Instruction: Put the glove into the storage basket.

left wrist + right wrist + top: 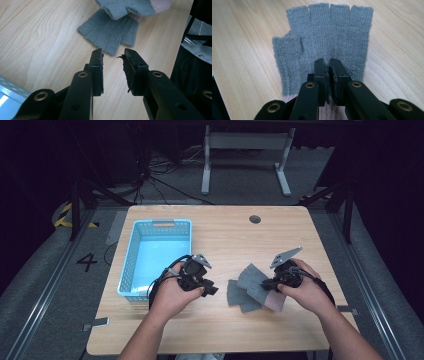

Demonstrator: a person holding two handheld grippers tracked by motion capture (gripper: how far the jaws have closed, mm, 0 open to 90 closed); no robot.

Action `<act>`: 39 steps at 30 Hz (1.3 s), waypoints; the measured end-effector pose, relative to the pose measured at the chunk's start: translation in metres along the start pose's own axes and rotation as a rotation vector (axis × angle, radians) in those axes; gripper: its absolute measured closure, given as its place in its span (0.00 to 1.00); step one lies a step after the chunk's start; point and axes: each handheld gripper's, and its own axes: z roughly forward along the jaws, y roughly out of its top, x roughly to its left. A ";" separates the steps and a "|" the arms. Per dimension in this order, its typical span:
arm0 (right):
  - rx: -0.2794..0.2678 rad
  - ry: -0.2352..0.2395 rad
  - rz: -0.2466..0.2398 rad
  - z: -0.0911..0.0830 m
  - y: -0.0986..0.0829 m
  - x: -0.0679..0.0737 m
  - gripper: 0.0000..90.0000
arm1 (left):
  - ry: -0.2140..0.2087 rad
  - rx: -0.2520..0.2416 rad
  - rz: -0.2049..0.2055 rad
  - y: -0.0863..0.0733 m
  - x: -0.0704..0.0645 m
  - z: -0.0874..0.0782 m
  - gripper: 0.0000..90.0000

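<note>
The room around was dark, and the light wooden table (220, 235) carried a blue basket (156, 257) at about 9 o'clock from its middle. 2 grey fingerless gloves lay at about 4 o'clock from the middle, one partly over the other. The right gripper (329, 65) had its jaws closed on the upper glove (329, 32), pinching the knit near the pink cuff; the glove's long axis ran straight away from the jaws, finger stubs toward 12 o'clock in the right gripper view. The left gripper (113, 56) stood with its jaws apart and empty, and the lower glove (110, 32) lay just beyond them at 12 o'clock, finger stubs pointing back at the jaws. I judged the left gripper nearer to this free glove. The high view showed the basket near the left hand (172, 295); the right gripper view showed the pinch itself.
</note>
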 end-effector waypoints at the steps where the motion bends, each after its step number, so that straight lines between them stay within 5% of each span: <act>1: 0.003 0.001 -0.003 0.001 0.000 0.001 0.94 | -0.003 -0.002 -0.001 0.000 0.000 0.000 0.78; 12: 0.035 0.024 -0.019 0.018 -0.003 0.007 0.94 | -0.011 0.004 -0.004 0.001 -0.001 0.005 0.80; 24: 0.058 -0.011 -0.027 0.033 -0.007 0.014 0.90 | -0.038 0.052 0.011 0.002 -0.005 0.016 0.82; 39: -0.069 -0.045 0.029 -0.002 -0.022 0.013 0.88 | -0.023 0.048 0.024 0.006 -0.009 0.023 0.86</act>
